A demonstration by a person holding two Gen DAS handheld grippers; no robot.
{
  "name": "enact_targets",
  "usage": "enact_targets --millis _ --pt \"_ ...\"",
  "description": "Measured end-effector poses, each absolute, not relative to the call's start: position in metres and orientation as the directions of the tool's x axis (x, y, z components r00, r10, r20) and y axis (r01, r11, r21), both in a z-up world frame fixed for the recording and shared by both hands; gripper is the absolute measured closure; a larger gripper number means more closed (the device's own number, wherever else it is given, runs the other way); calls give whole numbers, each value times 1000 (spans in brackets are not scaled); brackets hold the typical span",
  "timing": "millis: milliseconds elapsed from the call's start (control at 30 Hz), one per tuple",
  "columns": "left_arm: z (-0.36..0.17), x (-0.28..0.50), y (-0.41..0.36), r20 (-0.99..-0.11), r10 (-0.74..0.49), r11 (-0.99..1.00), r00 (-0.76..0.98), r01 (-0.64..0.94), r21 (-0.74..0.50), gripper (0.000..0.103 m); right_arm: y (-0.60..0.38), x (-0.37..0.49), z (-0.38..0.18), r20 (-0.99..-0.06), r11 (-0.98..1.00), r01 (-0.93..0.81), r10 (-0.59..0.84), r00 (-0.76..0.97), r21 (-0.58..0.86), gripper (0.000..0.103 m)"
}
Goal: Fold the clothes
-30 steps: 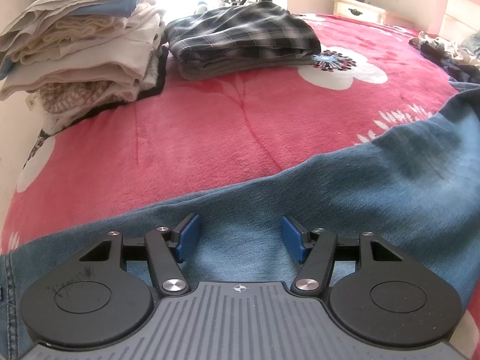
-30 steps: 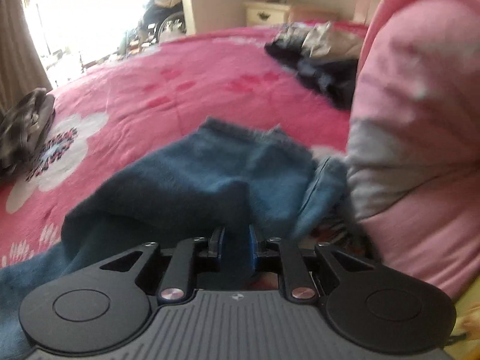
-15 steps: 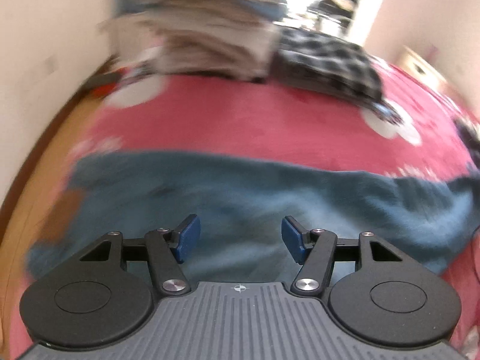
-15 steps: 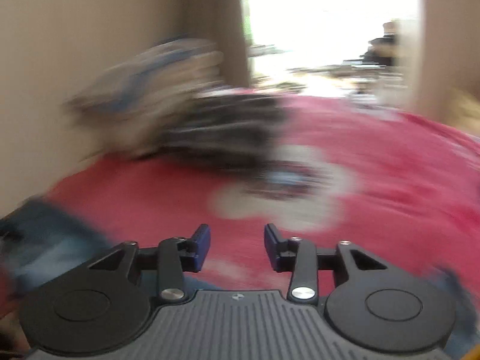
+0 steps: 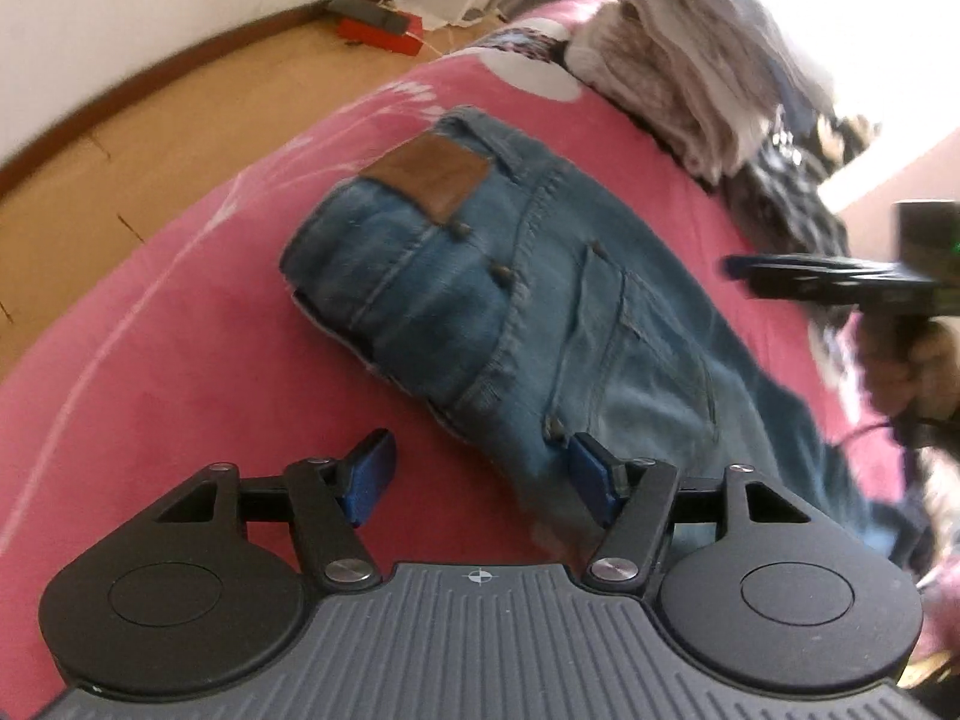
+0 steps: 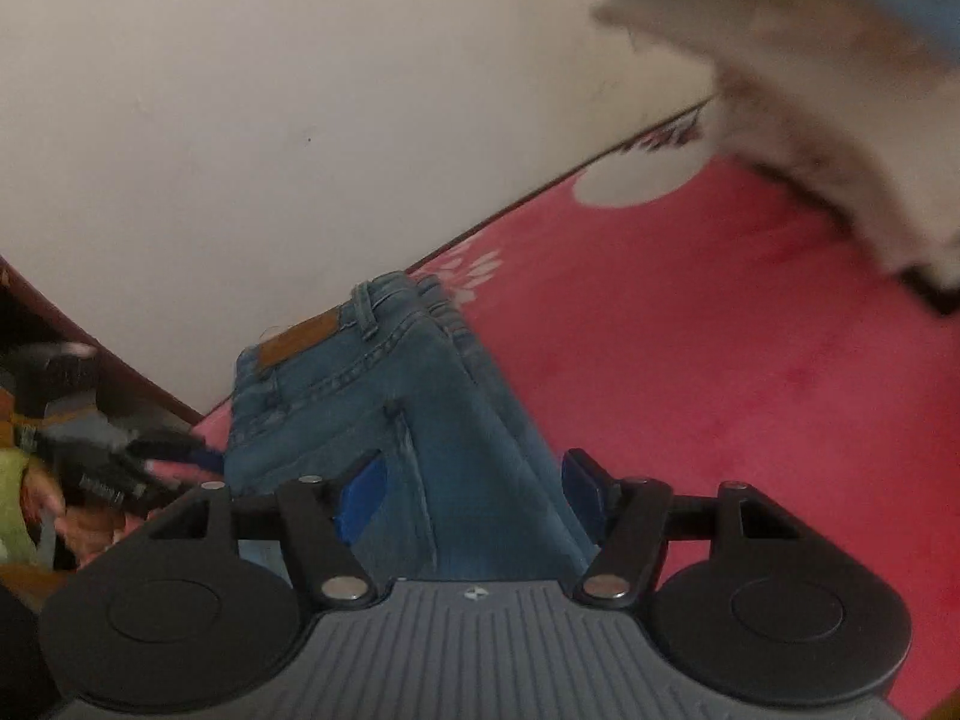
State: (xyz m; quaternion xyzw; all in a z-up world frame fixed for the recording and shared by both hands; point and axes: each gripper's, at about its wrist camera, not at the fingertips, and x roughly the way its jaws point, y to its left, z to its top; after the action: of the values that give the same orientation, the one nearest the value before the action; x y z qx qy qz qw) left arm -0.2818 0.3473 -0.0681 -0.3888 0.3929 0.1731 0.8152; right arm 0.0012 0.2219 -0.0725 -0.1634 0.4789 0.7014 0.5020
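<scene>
The left gripper (image 5: 480, 474) is seen spread and opening, nothing pinched, above the folded blue denim jeans (image 5: 510, 300) lying mid-frame on the red blanket (image 5: 180, 360). The right gripper (image 6: 471, 495) is likewise opening, the jeans showing between its pads unpressed. The stacked pale clothes (image 6: 810, 90) at upper right are blurred.

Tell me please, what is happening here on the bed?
A person is folding blue jeans on a pink blanket, holding a gripper in each hand. The left gripper and the right gripper hover over the jeans, jaws opening, gripping nothing. A stack of folded clothes sits nearby.
</scene>
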Motion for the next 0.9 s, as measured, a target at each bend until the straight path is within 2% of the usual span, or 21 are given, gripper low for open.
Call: enact_targets --millis 233,300,367,467,567,700,900 --pt "-79 -291 365 -707 -44 560 706 -569 -602 39 269 -2 -101 -716 -90 -829 459 -526 552 33" --pt "-82 -293 369 -690 -33 538 723 -569 -622 39 274 1 -100 -715 -105 -811 416 -562 576 42" --pt "-84 -294 372 -669 -11 512 743 -571 -642 39 275 1 -99 -720 -105 -799 376 -583 593 60" --pt "-87 -289 374 -652 23 498 758 -574 -650 41 276 -4 -97 -736 -107 -807 354 -577 581 74" --pt "-86 -287 372 -647 63 496 760 -587 -640 50 272 -18 -85 -758 -148 -841 375 -534 520 87" --pt "-80 -289 369 -635 107 508 765 -591 -627 62 258 -23 -65 -736 -182 -863 458 -498 471 89" --pt "-65 -282 376 -576 127 539 808 -544 -644 65 255 -8 -48 -710 -126 -878 540 -451 462 89"
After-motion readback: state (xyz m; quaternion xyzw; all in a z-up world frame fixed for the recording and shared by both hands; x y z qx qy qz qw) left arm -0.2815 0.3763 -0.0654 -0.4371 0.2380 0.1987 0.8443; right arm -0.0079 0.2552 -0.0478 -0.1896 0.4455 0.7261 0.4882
